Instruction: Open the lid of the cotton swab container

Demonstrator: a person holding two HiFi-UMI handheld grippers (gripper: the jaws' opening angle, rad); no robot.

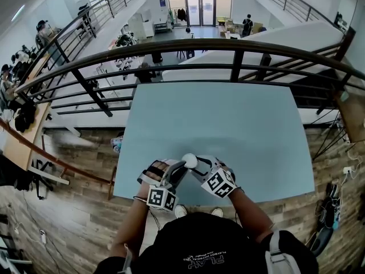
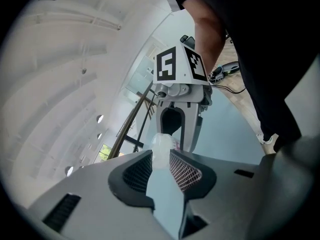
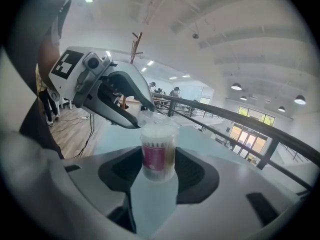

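Table (image 1: 245, 130) pale blue, railing (image 1: 236, 45) behind | right tongs (image 3: 159, 159) grip container (image 3: 158, 143) | left tongs (image 2: 161, 158) pinch lid (image 2: 161, 143)

The left gripper (image 1: 177, 170) and the right gripper (image 1: 198, 168) are held close together in front of the body, tip to tip, with both forearms (image 1: 249, 209) angled inward. The right gripper's jaws are closed on the cotton swab container (image 3: 158, 155), which is kept upright between the pads. Opposite it, the left gripper's jaw tips are pressed on the lid (image 2: 161, 147).
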